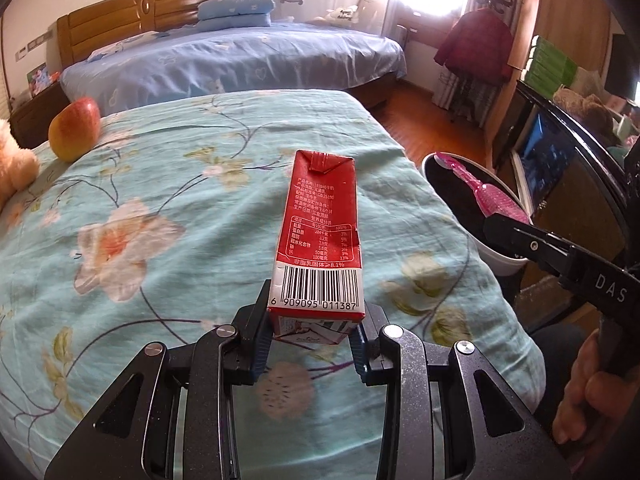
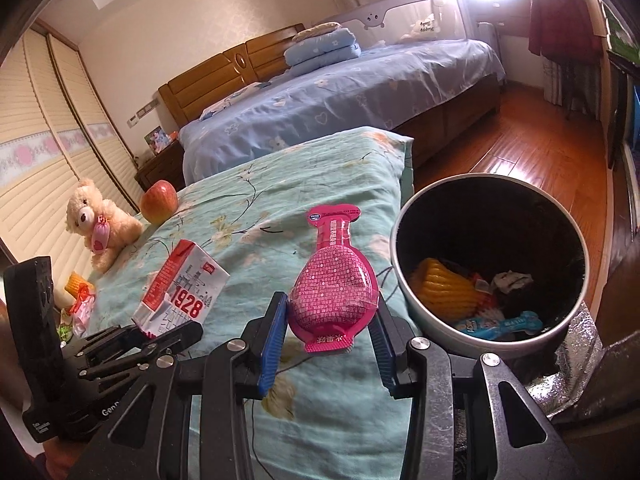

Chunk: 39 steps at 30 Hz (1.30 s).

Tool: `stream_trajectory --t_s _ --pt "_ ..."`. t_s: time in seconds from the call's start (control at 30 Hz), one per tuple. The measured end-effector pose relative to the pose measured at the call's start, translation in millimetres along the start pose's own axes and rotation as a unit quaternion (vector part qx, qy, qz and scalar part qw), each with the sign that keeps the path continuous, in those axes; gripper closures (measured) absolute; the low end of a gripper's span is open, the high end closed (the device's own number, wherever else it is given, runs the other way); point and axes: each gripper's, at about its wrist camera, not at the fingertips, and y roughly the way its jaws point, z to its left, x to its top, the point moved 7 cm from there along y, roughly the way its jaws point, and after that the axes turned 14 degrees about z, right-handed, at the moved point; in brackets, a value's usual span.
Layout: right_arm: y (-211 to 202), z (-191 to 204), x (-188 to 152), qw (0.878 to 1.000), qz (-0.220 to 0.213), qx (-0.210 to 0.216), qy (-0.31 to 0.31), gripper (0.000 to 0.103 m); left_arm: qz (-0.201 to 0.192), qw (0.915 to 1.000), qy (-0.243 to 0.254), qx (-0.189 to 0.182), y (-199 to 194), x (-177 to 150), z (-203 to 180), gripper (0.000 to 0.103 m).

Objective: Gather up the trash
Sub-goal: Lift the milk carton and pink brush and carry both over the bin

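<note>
Left hand-held gripper (image 1: 312, 344) clamps milk carton (image 1: 320, 232); right hand-held gripper (image 2: 332, 344) seemingly grips pink pouch (image 2: 332, 280)

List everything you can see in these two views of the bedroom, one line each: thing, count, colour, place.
milk carton: 1, red and white, held in left gripper
jelly pouch: 1, pink, held in right gripper
bin: 1, pale outside, dark inside, beside the floral bed, holding trash
apple: 1, red-yellow, on floral bed
teddy bear: 1, cream, beside apple
wrappers: a few, orange and green, bed's near-left edge
floral bed: 1, teal
far bed: 1, blue
hand: 1, gripping right gripper's handle
</note>
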Motion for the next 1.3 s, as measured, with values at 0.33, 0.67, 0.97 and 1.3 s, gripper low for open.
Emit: stream_trajectory --t_s 0.33,0.67,0.97,1.3 --pt "-10.2 -9.1 -2.1 1.000 -0.009 -0.001 0.005 0.062 0.005 0.9997 0.025 -0.001 0.9 -3.5 -26.6 0.072" --pt "-19.3 -24.2 -2.8 1.000 -0.016 -0.003 0.016 0.062 0.009 0.9991 0.041 -0.004 4.6 -2.4 -47.6 0.072" --pt "-24.7 -34.6 -4.1 0.999 -0.021 -0.006 0.025 0.062 0.014 0.9988 0.047 -0.007 9.1 1.1 -57.0 0.072" --pt "-25.9 -44.0 -8.1 0.999 -0.020 -0.008 0.034 0.062 0.020 0.9982 0.056 -0.011 14.0 1.6 -65.4 0.072"
